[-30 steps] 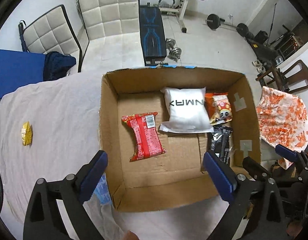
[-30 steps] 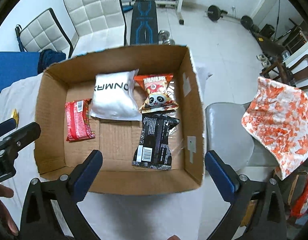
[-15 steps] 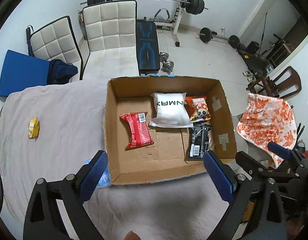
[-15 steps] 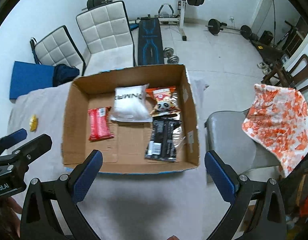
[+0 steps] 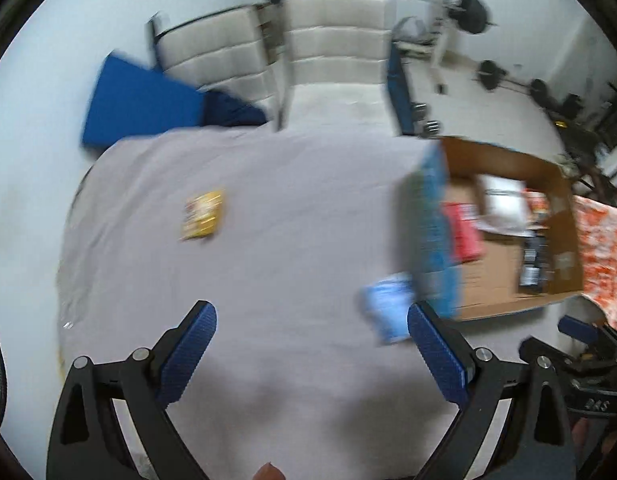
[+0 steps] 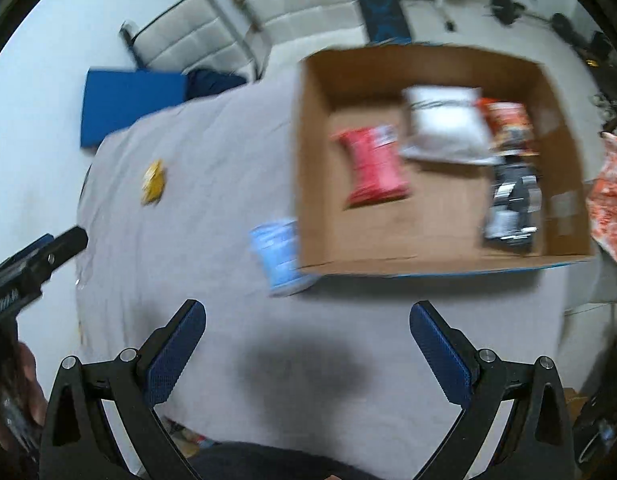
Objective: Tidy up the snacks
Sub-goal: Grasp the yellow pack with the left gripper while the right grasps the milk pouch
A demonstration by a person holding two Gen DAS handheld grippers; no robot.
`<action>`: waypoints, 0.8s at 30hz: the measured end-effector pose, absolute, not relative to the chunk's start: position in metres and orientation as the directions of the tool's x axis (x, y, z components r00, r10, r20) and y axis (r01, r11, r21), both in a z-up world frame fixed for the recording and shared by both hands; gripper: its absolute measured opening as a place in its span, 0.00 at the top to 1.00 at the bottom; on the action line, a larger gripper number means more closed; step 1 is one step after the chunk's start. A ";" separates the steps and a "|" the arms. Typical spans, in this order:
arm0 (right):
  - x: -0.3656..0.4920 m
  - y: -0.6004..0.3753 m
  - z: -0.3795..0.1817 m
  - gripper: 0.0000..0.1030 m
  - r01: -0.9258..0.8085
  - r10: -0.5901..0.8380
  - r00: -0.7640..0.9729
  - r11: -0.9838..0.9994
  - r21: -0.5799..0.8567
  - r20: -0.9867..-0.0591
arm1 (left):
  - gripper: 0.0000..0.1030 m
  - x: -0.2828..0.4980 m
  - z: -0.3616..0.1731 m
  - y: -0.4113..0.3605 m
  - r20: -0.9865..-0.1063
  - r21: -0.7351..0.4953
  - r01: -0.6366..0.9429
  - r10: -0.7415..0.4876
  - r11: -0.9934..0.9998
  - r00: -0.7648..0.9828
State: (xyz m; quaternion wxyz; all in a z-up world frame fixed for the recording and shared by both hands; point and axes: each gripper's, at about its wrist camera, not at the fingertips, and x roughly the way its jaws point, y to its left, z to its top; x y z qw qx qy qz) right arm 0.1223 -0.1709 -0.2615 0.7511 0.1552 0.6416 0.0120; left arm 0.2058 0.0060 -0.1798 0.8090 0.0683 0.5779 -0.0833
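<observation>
Both frames are motion-blurred. The left gripper is spread wide with nothing between its blue pads, hanging over the grey cloth-covered table. The right gripper is spread wide too and empty, over the near part of the same cloth.

The cardboard box sits open-topped at the right end of the table; in the left view it shows as a box with a blue-printed outer wall. Inside it lie four snacks:
- red packet, flat on the left of the floor, long axis running front to back, barcode end toward the far wall
- white pouch near the far wall, its wide side across the box
- orange-red packet, just right of the white pouch and touching it
- black packet, right side, long axis front to back, below the orange-red one

Outside the box, a light-blue packet lies on the cloth just beside the box's near-left corner — its edge seems tucked against the wall, too blurred to be certain. It also shows in the left view, near the right pad. A small yellow packet lies alone on the cloth, well apart from the box, long axis roughly front to back.

Beyond the table stand two white quilted chairs, with a blue mat at the left.
</observation>
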 end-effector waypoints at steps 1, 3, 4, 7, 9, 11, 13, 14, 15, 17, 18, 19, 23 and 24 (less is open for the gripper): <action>0.124 -0.150 -0.270 0.00 0.157 0.217 0.162 0.957 0.242 -0.963 | 0.05 0.210 -0.186 0.027 -0.950 0.024 0.193 -0.038 0.981 0.310; 0.132 -0.107 -0.290 0.00 0.107 0.189 0.122 0.974 0.202 -0.974 | 0.05 0.219 -0.198 0.070 -0.958 0.031 0.147 -0.013 0.989 0.286; 0.135 -0.096 -0.297 0.00 0.093 0.174 0.108 0.978 0.184 -0.979 | 0.05 0.224 -0.205 0.088 -0.961 0.028 0.127 -0.008 0.992 0.276; 0.160 -0.065 -0.333 0.00 0.055 0.072 0.049 0.996 0.074 -0.996 | 0.05 0.240 -0.226 0.135 -0.971 0.041 0.089 0.018 0.995 0.238; 0.178 -0.058 -0.359 0.00 0.042 0.017 -0.005 0.999 0.017 -1.000 | 0.05 0.253 -0.241 0.157 -0.974 0.055 0.079 0.036 0.995 0.222; 0.192 -0.050 -0.385 0.03 0.025 -0.017 -0.062 1.000 -0.019 -0.998 | 0.05 0.269 -0.259 0.176 -0.979 0.069 0.075 0.053 0.995 0.198; 0.203 -0.043 -0.407 0.05 0.005 -0.063 -0.103 0.998 -0.064 -0.993 | 0.05 0.287 -0.280 0.190 -0.983 0.083 0.066 0.070 0.994 0.170; 0.208 -0.039 -0.417 0.05 -0.007 -0.088 -0.124 0.996 -0.088 -0.988 | 0.05 0.296 -0.287 0.196 -0.984 0.087 0.062 0.077 0.994 0.158; 0.210 -0.035 -0.423 0.05 -0.019 -0.119 -0.129 0.993 -0.117 -0.985 | 0.05 0.304 -0.294 0.200 -0.985 0.092 0.059 0.082 0.994 0.150; 0.217 -0.022 -0.433 0.11 -0.058 -0.163 -0.130 0.986 -0.156 -0.978 | 0.05 0.324 -0.312 0.208 -0.988 0.097 0.046 0.091 0.994 0.126; 0.219 -0.019 -0.436 0.12 -0.065 -0.177 -0.142 0.983 -0.170 -0.974 | 0.05 0.333 -0.321 0.211 -0.990 0.088 0.044 0.082 0.995 0.117; 0.221 -0.014 -0.441 0.19 -0.072 -0.195 -0.154 0.980 -0.186 -0.969 | 0.05 0.342 -0.329 0.212 -0.992 0.078 0.049 0.072 0.996 0.106; 0.226 -0.013 -0.462 0.38 -0.053 -0.191 -0.230 0.982 -0.184 -0.954 | 0.05 0.375 -0.364 0.211 -0.994 0.098 0.156 0.088 0.983 0.072; 0.227 -0.013 -0.465 0.38 -0.055 -0.201 -0.228 0.979 -0.194 -0.953 | 0.05 0.382 -0.373 0.208 -0.995 0.095 0.199 0.087 0.975 0.050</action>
